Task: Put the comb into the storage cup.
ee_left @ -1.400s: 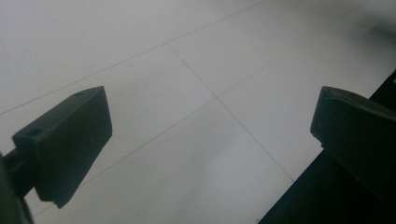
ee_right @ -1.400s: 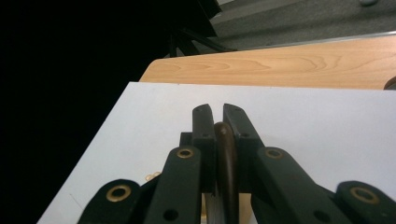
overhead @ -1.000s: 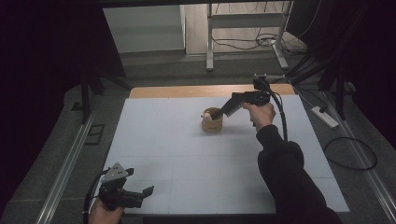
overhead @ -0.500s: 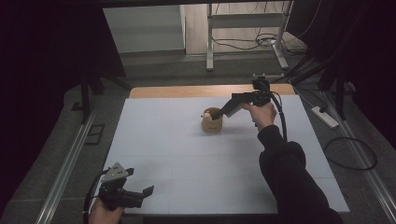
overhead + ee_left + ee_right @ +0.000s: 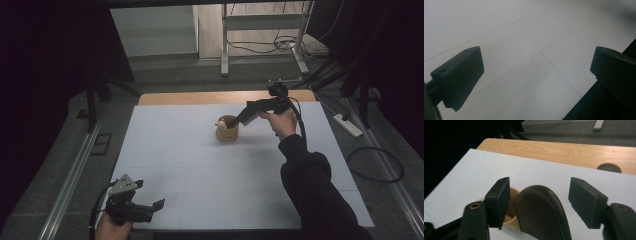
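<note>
Little has moved since the earlier frames: the right gripper [image 5: 243, 116] stays over the far half of the white table sheet [image 5: 210, 165], and the left gripper [image 5: 150, 207] stays at the near-left corner. Directly below the right gripper tips stands the wooden cup [image 5: 227, 131], and the dark ribbed object [image 5: 541, 212] lies between the spread jaws, touching neither pad. Left gripper jaws are also released, spread wide above bare sheet, well apart from the cup.
</note>
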Tool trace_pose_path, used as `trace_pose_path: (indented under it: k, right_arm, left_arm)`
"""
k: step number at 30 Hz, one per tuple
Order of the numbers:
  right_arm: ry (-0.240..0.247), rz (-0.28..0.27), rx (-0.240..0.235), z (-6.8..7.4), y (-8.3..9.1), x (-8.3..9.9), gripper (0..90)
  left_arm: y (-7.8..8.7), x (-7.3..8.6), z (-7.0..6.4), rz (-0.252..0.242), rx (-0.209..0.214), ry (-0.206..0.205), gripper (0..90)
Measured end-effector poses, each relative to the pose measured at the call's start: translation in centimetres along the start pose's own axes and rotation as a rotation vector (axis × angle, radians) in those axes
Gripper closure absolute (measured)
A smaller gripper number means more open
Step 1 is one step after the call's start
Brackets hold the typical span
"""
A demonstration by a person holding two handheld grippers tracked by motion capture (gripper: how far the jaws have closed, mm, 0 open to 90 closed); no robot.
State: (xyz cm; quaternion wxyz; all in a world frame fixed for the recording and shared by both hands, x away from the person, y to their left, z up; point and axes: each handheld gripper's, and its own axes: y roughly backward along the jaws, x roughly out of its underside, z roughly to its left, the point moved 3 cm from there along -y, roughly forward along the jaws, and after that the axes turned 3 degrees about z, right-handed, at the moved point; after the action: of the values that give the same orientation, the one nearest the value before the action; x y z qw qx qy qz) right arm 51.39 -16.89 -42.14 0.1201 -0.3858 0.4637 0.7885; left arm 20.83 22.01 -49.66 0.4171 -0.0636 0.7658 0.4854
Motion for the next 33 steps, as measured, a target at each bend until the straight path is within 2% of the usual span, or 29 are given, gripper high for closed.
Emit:
trace_pose_path:
  k: [6, 12, 16, 19, 33]
  right_arm:
    - [0.075, 0.018, 0.048, 0.5, 0.3, 0.1, 26.0]
    - [0.1, 0.021, 0.055, 0.7, 0.7, 0.1, 20.5]
    - [0.135, 0.033, 0.08, 0.9, 1.0, 0.2, 18.0]
    - [0.145, 0.054, 0.078, 1.1, 1.2, 0.3, 15.5]
    - [0.178, 0.054, 0.086, 1.8, 2.2, 0.7, 7.3]
  left_arm:
    - [0.0, 0.0, 0.0, -0.001, 0.0, 0.002, 0.0]
    - [0.0, 0.0, 0.0, -0.001, 0.0, 0.001, 0.0]
    - [0.0, 0.0, 0.0, -0.001, 0.0, 0.0, 0.0]
    - [0.0, 0.0, 0.0, 0.0, 0.001, -0.001, 0.0]
    - [0.0, 0.0, 0.0, -0.004, -0.001, 0.003, 0.0]
